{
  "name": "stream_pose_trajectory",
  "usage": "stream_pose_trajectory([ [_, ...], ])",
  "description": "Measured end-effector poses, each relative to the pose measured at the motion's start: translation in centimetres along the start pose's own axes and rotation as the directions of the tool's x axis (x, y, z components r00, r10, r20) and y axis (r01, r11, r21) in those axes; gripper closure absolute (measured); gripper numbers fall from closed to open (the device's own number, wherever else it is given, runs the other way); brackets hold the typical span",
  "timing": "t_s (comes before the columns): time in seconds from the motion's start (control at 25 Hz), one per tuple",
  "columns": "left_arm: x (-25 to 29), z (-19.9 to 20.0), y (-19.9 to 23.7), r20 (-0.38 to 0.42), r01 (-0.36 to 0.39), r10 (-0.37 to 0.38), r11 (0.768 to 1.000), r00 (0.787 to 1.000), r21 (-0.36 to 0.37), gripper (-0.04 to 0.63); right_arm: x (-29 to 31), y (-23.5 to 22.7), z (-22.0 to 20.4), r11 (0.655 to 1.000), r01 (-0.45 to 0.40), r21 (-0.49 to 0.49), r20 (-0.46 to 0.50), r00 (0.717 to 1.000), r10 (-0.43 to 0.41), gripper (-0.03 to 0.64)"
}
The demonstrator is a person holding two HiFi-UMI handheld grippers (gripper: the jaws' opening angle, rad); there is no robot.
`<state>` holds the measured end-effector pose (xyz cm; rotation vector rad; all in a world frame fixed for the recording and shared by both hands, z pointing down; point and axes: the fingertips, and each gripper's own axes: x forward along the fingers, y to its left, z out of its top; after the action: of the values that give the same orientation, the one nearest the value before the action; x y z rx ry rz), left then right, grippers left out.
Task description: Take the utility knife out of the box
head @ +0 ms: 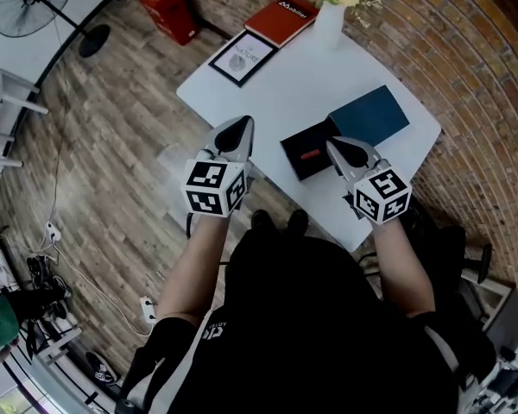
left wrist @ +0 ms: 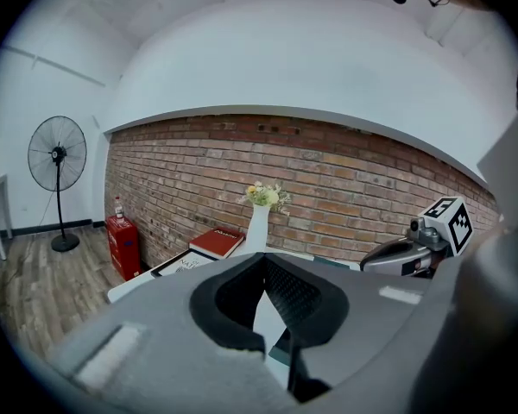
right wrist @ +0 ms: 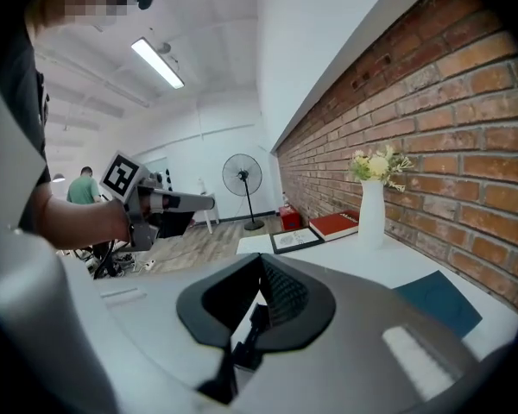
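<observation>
A black open box [head: 305,145] lies near the front of the white table [head: 268,93], and in it shows the small red utility knife [head: 309,154]. Its dark blue lid [head: 371,114] lies just behind it, also seen in the right gripper view as the blue lid [right wrist: 438,300]. My right gripper [head: 334,145] is shut and empty, with its tip over the box's right end. Off the table's left edge hangs my left gripper [head: 243,125], also shut and empty. Each gripper view shows its own jaws together with nothing between them.
At the table's far end stand a white vase with flowers [head: 330,14], a red book [head: 281,15] and a framed picture [head: 242,57]. A brick wall [head: 466,50] runs behind. On the wooden floor are a red case [head: 168,7] and a fan [head: 33,3].
</observation>
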<state>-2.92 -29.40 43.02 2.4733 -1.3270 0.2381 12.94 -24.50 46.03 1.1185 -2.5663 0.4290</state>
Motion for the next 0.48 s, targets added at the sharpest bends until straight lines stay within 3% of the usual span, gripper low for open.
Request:
stream_pose_trajectory([
  [0.24, 0.0, -0.8, 2.1, -0.009, 0.065, -0.066, 0.998, 0.998, -0.024, 0.588, 2.5, 1.1, -2.3, 0.994, 0.039, -0.105, -0.150, 0.987, -0.055, 0.589],
  [0.48, 0.5, -2.7, 2.5, -0.028, 0.111, -0.113, 0.992, 0.993, -0.053, 0.588, 3.9, 0.5, -6.7, 0.974, 0.008, -0.225, -0.335, 0.938, -0.085, 0.557],
])
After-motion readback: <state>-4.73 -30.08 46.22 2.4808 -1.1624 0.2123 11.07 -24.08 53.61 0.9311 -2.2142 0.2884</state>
